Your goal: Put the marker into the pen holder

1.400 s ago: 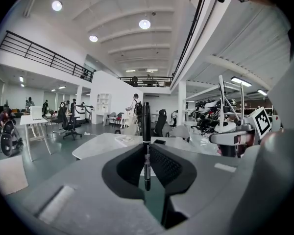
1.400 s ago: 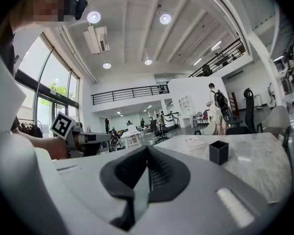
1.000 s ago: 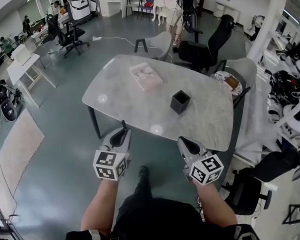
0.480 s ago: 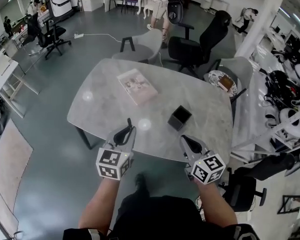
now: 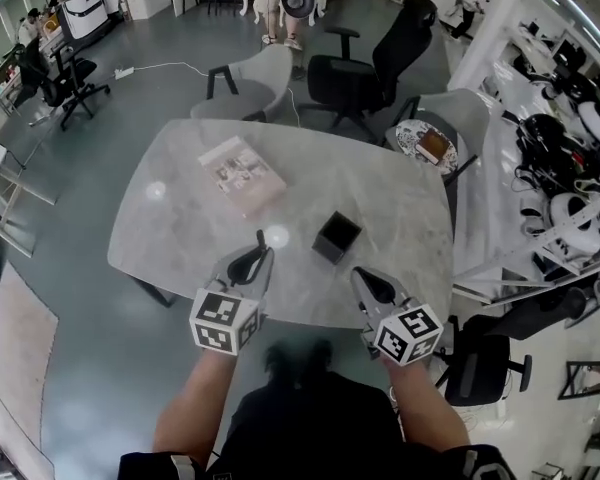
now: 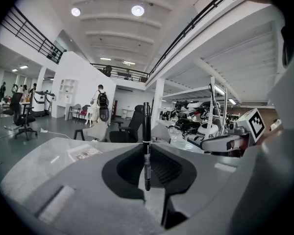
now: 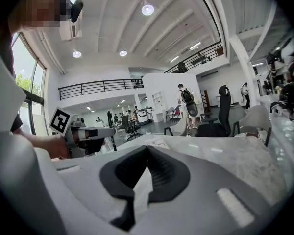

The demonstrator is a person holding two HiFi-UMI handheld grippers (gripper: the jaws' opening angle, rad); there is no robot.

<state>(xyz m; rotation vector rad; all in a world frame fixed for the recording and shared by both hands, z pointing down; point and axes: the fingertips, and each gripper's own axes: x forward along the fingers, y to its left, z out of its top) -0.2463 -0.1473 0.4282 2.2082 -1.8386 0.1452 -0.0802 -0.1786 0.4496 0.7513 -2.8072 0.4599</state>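
Observation:
A black marker [image 6: 146, 146] stands upright between the jaws of my left gripper [image 6: 147, 155], which is shut on it. In the head view the left gripper [image 5: 252, 263] hovers over the near edge of the grey marble table [image 5: 180, 238], and the marker's tip [image 5: 259, 238] pokes out ahead of it. The black square pen holder [image 5: 336, 236] stands on the table, a little ahead and to the right of that gripper. My right gripper [image 5: 367, 282] is at the table's near edge, below the holder. Its jaws [image 7: 147, 153] are shut with nothing in them.
A pink booklet [image 5: 242, 173] lies on the table's far left part. Grey and black chairs [image 5: 365, 63] stand behind the table. At the right are a chair [image 5: 430, 143] with things on its seat and shelves of gear [image 5: 570, 158]. People stand far back in the hall.
The table has come closer in the head view. Both grippers now reach over its near edge, and the pen holder lies nearer to them. The marker stays in the left gripper.

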